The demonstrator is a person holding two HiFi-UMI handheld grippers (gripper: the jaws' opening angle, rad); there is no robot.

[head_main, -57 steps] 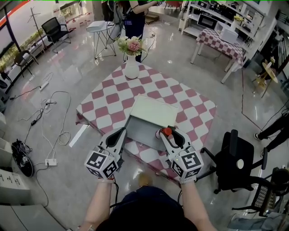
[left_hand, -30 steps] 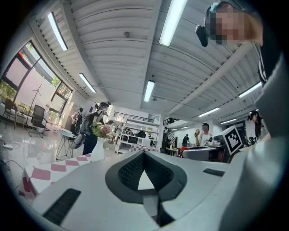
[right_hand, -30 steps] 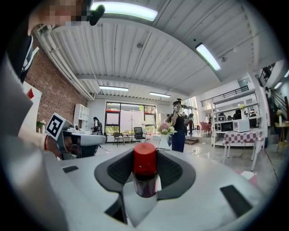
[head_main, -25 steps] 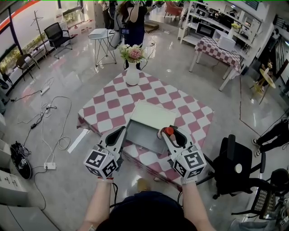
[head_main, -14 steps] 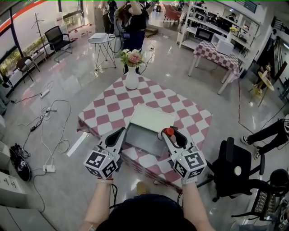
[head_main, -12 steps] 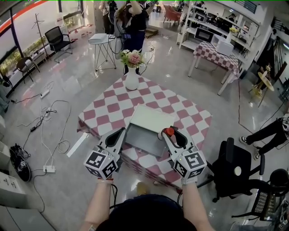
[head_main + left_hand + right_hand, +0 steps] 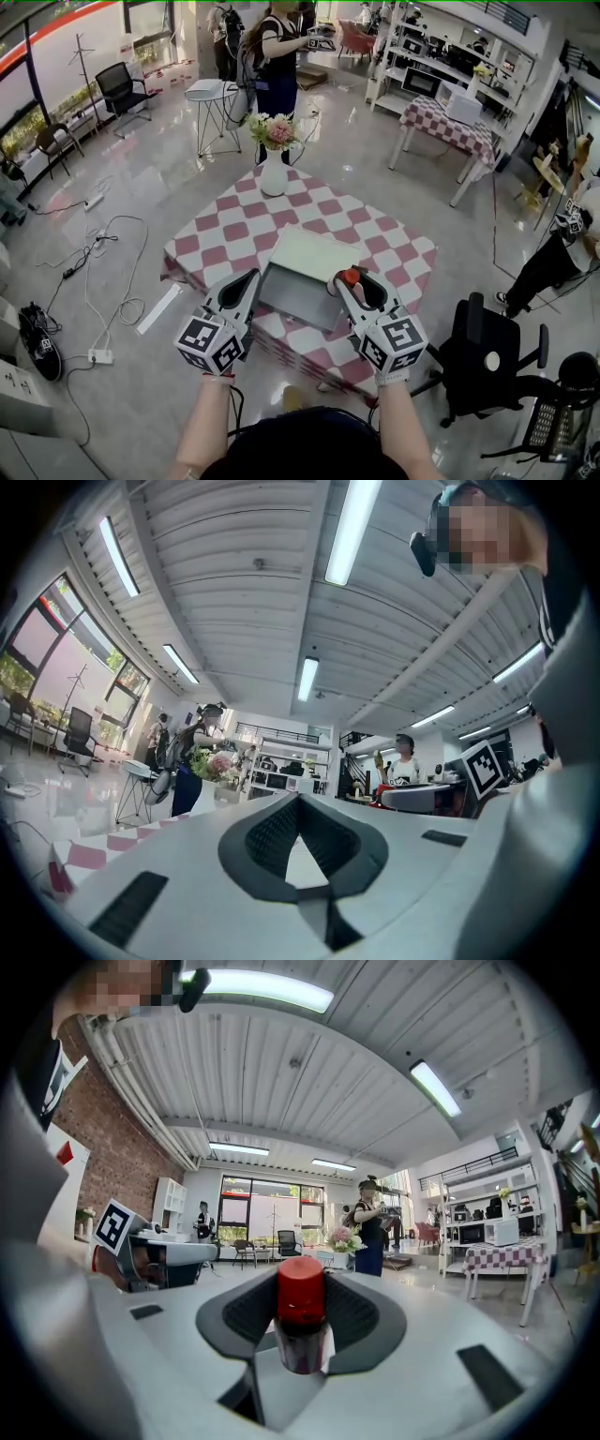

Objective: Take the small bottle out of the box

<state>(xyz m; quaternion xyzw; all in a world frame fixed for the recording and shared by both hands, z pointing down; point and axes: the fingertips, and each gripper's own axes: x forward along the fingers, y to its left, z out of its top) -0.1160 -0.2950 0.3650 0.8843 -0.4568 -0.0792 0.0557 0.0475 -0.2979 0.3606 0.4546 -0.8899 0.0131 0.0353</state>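
While the right claw (image 7: 346, 280) clamps the small bottle (image 7: 301, 1309) by the box (image 7: 296, 292) — the left claw (image 7: 247, 277) sits closed.

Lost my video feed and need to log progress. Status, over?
Right tool shut on small bottle. Left tool shut, empty. Bottle up by the open box's right edge. Nothing in the way.

Matt, pale-grey moulded plastic on the shells of the left gripper (image 7: 299, 810) and right gripper (image 7: 301, 1299). Dark, finely ribbed, rubbery-looking pads (image 7: 242, 1312) inside. Glossy red plastic cap over a dark, shiny body on the small bottle (image 7: 301, 1326). Smooth, matt, cardboard-like box (image 7: 302, 283). Dull, soft checked tablecloth (image 7: 242, 221). Mirror-glossy polished floor (image 7: 141, 187). Smooth white glazed-looking vase (image 7: 273, 176).
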